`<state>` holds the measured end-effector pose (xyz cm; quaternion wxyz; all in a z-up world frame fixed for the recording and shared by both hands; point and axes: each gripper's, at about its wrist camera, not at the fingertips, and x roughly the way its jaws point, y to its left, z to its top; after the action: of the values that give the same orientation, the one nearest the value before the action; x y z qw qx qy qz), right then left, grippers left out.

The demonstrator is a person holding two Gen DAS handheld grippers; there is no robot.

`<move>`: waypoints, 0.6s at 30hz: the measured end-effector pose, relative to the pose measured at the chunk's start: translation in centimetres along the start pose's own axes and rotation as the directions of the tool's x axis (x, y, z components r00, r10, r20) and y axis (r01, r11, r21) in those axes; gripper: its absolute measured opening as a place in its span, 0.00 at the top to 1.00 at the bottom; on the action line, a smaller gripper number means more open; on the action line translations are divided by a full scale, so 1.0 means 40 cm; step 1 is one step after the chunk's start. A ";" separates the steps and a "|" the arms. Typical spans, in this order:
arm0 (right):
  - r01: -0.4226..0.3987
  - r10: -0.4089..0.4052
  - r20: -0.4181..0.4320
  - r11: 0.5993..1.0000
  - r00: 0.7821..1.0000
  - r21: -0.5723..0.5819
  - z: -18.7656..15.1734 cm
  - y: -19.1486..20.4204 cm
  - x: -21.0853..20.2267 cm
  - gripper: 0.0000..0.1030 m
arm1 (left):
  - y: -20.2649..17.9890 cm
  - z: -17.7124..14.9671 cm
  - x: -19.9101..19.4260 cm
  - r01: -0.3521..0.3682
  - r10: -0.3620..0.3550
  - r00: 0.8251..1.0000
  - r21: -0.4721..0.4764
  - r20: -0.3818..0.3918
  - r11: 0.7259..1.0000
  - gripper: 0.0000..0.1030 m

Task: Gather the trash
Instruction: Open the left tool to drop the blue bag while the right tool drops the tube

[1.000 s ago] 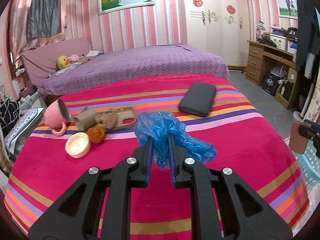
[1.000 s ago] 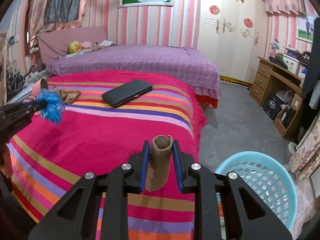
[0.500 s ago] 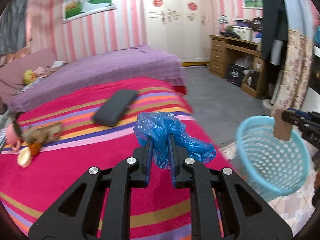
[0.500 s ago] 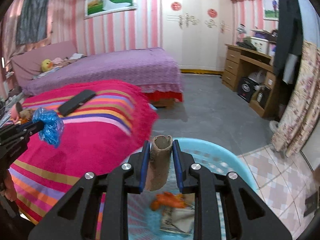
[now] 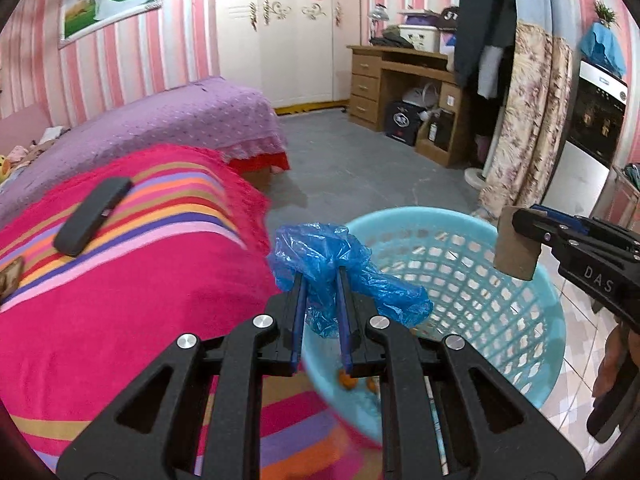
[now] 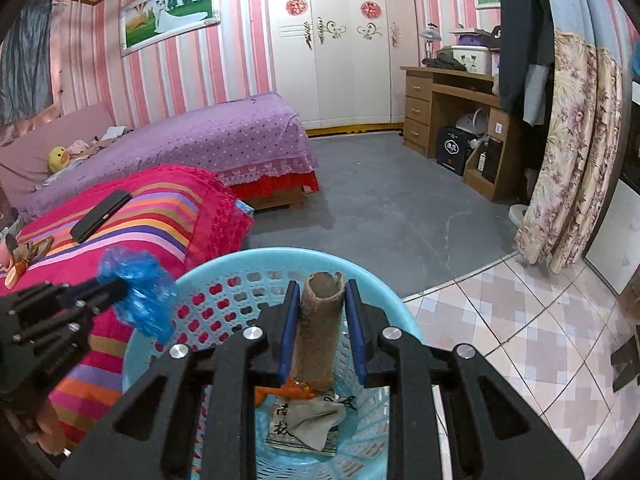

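Observation:
My left gripper (image 5: 320,276) is shut on a crumpled blue plastic bag (image 5: 340,272) and holds it at the near rim of the light blue trash basket (image 5: 532,320). My right gripper (image 6: 322,286) is shut on a brown cardboard tube (image 6: 320,332) and holds it upright over the basket (image 6: 224,268). The tube also shows in the left wrist view (image 5: 516,244), over the basket's far right rim. The bag shows in the right wrist view (image 6: 138,292) at the basket's left rim. Orange peel and crumpled paper (image 6: 308,420) lie in the basket.
The bed with the pink striped blanket (image 5: 120,300) is left of the basket, with a black case (image 5: 92,216) on it. More items lie at the blanket's far left (image 6: 24,252). A wooden desk (image 6: 448,96) and floral curtain (image 6: 568,160) stand across the grey floor.
Both grippers have swung right from the bed toward the basket. The tube is now well over the basket and the blue bag has reached its rim. Both stay shut on their loads.

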<state>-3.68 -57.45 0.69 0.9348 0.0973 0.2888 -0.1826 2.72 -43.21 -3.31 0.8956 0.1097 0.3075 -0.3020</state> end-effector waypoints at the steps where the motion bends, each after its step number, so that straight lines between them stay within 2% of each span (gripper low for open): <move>1: 0.005 -0.005 -0.002 1.000 1.000 0.003 -0.002 -0.003 0.002 0.77 | -0.007 0.002 0.012 0.008 -0.008 1.000 0.003 -0.010 1.000 0.87; 4: 0.014 -0.014 -0.004 1.000 1.000 0.009 -0.007 -0.010 0.003 0.77 | -0.027 0.003 0.040 0.021 -0.021 0.999 0.011 -0.030 1.000 0.86; 6: 0.016 -0.016 -0.006 1.000 1.000 0.011 -0.010 -0.016 0.003 0.77 | -0.027 0.002 0.052 0.027 -0.027 0.999 0.015 -0.045 1.000 0.72; 8: 0.020 -0.020 -0.009 1.000 1.000 0.015 -0.012 -0.019 0.007 0.77 | -0.022 0.003 0.056 0.012 -0.012 0.999 0.011 -0.039 1.000 0.48; 11: 0.026 -0.026 -0.010 1.000 1.000 0.014 -0.014 -0.023 0.010 0.77 | -0.003 0.006 0.048 -0.034 0.034 0.999 0.014 -0.012 0.999 0.33; 14: 0.035 -0.035 -0.003 0.999 0.999 0.007 -0.018 -0.016 0.008 0.77 | 0.037 0.012 0.033 -0.063 0.064 0.998 -0.031 0.009 0.998 0.19; 18: 0.029 -0.029 0.013 1.000 0.999 -0.002 -0.019 -0.005 0.008 0.77 | 0.079 0.012 0.008 -0.137 0.139 0.988 -0.038 0.060 0.990 0.11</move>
<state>-3.92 -57.50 -0.13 0.9339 0.0910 0.2843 -0.1966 5.08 -41.06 -3.09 0.9253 0.1062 0.2760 -0.2375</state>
